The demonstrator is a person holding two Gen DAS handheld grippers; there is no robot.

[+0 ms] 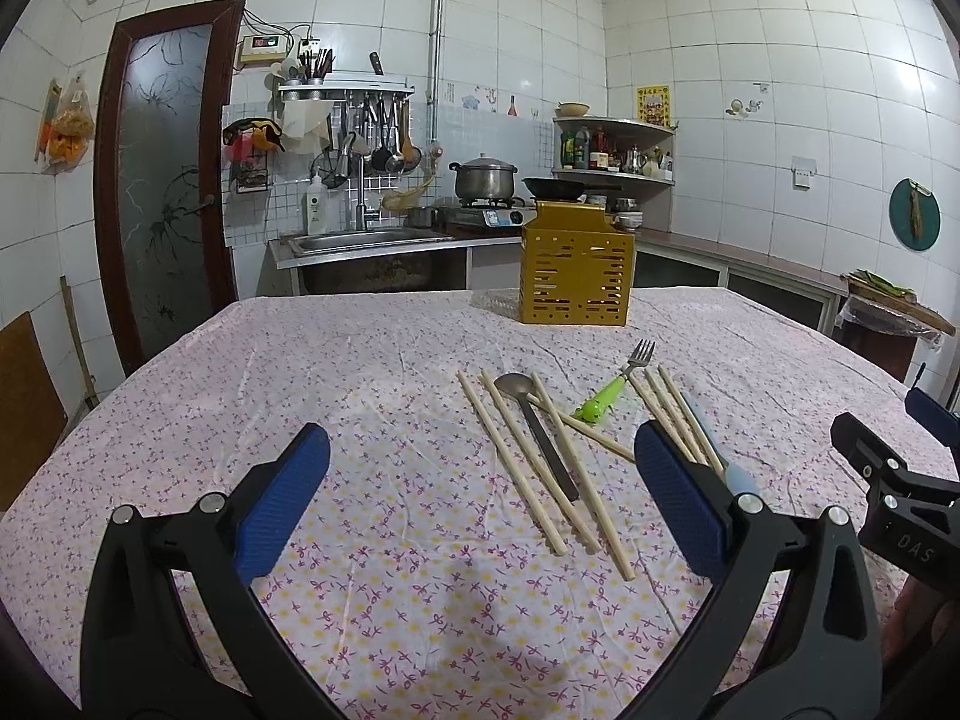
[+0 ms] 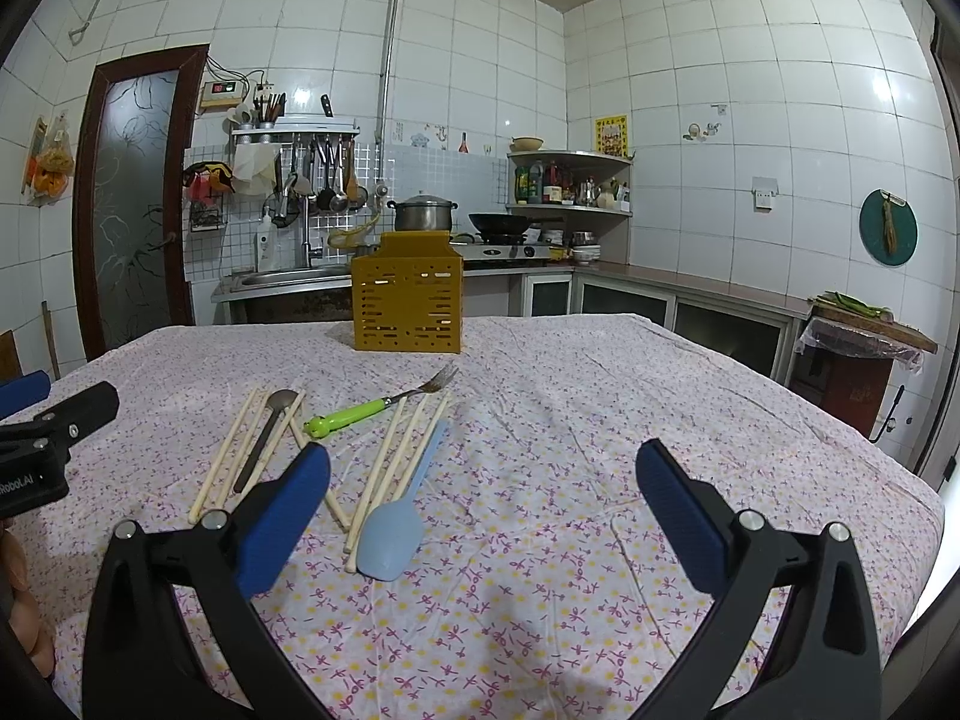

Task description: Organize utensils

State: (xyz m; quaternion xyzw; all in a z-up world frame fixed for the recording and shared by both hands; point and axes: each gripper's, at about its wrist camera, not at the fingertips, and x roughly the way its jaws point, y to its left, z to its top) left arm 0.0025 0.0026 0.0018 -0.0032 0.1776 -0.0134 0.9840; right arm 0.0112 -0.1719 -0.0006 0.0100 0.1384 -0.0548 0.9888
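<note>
A yellow perforated utensil holder (image 1: 576, 264) (image 2: 408, 300) stands upright at the far side of the table. Nearer lie several wooden chopsticks (image 1: 528, 468) (image 2: 396, 462), a grey metal spoon (image 1: 534, 426) (image 2: 267, 432), a fork with a green handle (image 1: 612, 390) (image 2: 372, 408) and a light blue spatula (image 2: 393, 525) (image 1: 723, 456). My left gripper (image 1: 480, 480) hovers open just short of the chopsticks and spoon, holding nothing. My right gripper (image 2: 483, 492) is open too, empty, with the spatula beside its left finger (image 2: 282, 516).
The table wears a floral cloth (image 1: 360, 372) (image 2: 600, 396). Behind it run a sink (image 1: 366, 240), a stove with a pot (image 1: 486, 177) and wok, and a corner shelf (image 2: 570, 186). A door (image 1: 162, 180) is at the left, a small stand (image 2: 864, 348) at the right.
</note>
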